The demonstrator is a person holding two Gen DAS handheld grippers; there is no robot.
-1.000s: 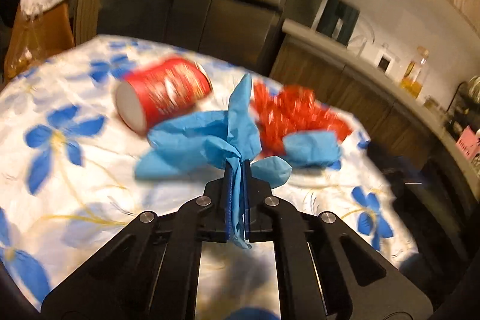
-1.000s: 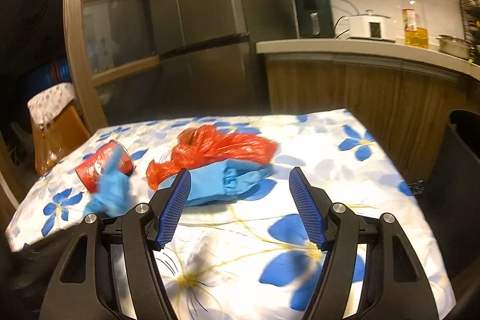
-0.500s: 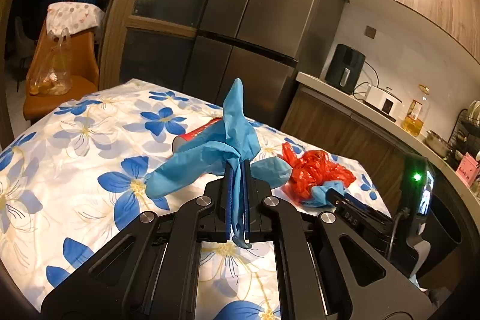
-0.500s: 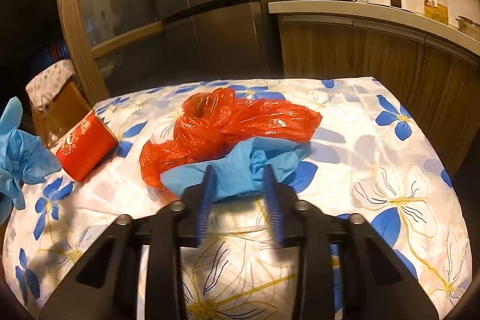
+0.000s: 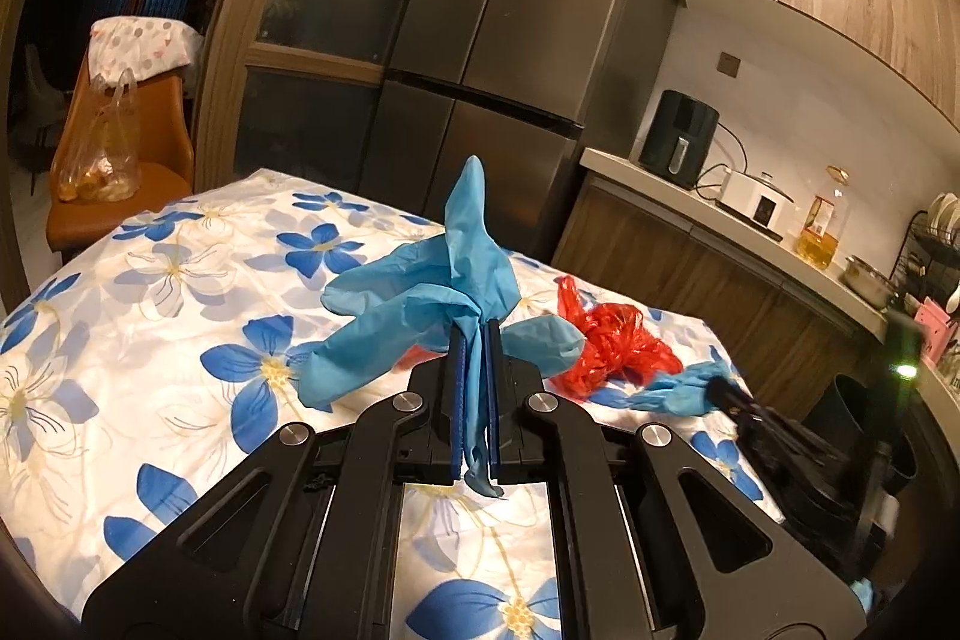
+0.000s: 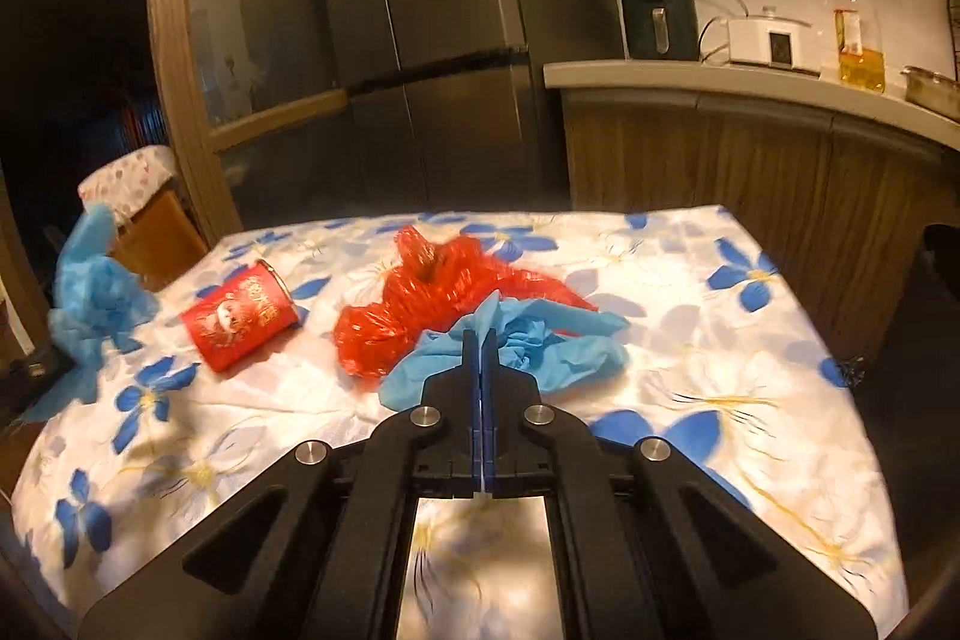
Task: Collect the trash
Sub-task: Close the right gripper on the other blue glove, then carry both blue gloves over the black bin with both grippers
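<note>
My left gripper (image 5: 476, 340) is shut on a crumpled blue glove (image 5: 432, 304) and holds it above the floral table; the glove also shows at the left of the right wrist view (image 6: 90, 286). My right gripper (image 6: 480, 340) is shut on the near edge of a second blue glove (image 6: 540, 340) that lies on the table against a red plastic bag (image 6: 444, 298). That bag (image 5: 606, 346) and second glove (image 5: 678, 391) show right of centre in the left wrist view. A red can (image 6: 240, 322) lies on its side at the left.
The table (image 6: 750, 400) has a white cloth with blue flowers. A dark bin (image 5: 858, 400) stands off its right edge. A fridge (image 6: 432, 40) and a wooden counter (image 6: 750, 148) stand behind. An orange chair with a bag (image 5: 114, 160) is far left.
My left gripper has risen and drawn back with the blue glove. My right gripper has moved in and closed from wide open onto the second blue glove.
</note>
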